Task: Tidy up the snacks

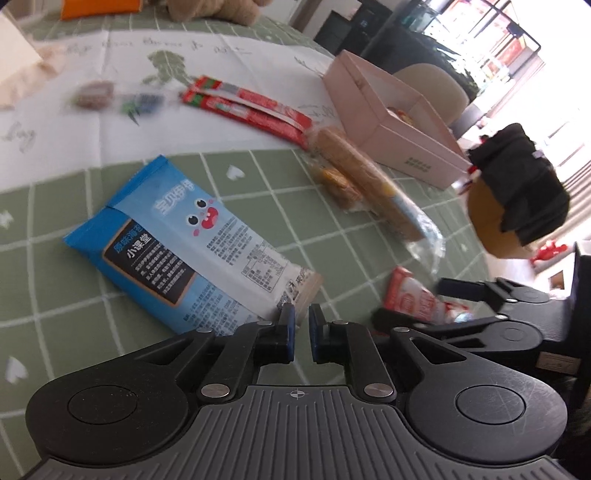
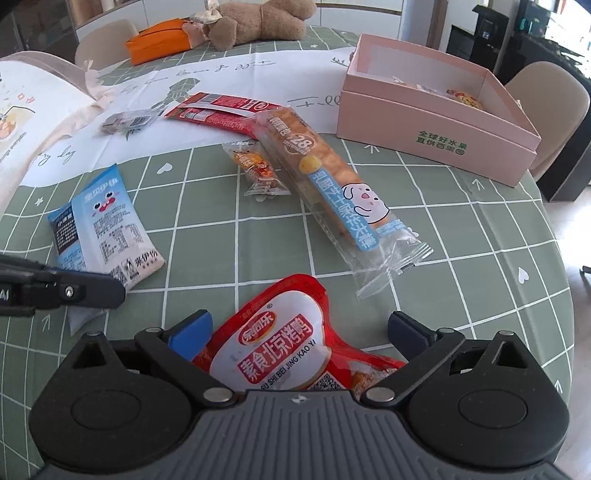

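Note:
My left gripper is nearly shut at the near end of a blue and white snack packet; whether its pads pinch the packet's edge is unclear. The packet also shows in the right wrist view. My right gripper is open, its fingers on either side of a red and white roast-duck snack pouch, which also shows in the left wrist view. A long cracker packet, a small orange candy packet and red stick packets lie on the table. An open pink box holds a few snacks.
A green checked tablecloth covers the round table. A teddy bear and an orange pouch lie at the far edge. A small dark wrapped snack lies on the white runner. A cloth bag sits left.

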The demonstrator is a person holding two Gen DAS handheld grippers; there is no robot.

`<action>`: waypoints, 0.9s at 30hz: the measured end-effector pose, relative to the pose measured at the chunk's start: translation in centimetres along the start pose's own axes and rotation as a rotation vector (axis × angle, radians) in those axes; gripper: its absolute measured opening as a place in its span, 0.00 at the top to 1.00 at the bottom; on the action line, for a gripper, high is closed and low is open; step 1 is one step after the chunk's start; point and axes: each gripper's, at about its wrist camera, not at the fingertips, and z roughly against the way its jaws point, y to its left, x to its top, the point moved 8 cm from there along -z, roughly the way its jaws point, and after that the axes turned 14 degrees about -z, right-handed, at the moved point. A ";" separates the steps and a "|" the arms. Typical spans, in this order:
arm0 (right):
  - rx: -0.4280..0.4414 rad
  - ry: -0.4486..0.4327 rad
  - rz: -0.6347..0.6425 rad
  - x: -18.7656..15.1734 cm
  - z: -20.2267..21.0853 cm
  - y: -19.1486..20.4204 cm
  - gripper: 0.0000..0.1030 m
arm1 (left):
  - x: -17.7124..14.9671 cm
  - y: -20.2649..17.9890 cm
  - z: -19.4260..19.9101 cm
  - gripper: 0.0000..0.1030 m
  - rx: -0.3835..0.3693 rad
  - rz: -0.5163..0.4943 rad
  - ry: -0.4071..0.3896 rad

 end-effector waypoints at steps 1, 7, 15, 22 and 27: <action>0.000 0.001 0.000 0.0 0.0 0.0 0.01 | 0.0 0.5 0.2 0.87 0.035 -0.001 -0.010; 0.029 -0.002 0.033 1.2 0.4 1.2 0.06 | -0.2 4.1 2.9 0.86 0.151 0.110 -0.056; 0.089 -0.062 0.169 5.1 0.5 6.3 0.06 | -1.2 7.9 7.1 0.80 0.271 0.258 -0.107; 0.085 -0.032 0.165 5.6 -0.3 5.4 0.12 | 3.6 6.2 3.7 0.80 0.138 0.273 -0.084; 0.073 -0.039 0.108 4.7 1.5 2.1 0.13 | 8.1 0.9 -3.0 0.79 -0.035 0.263 -0.012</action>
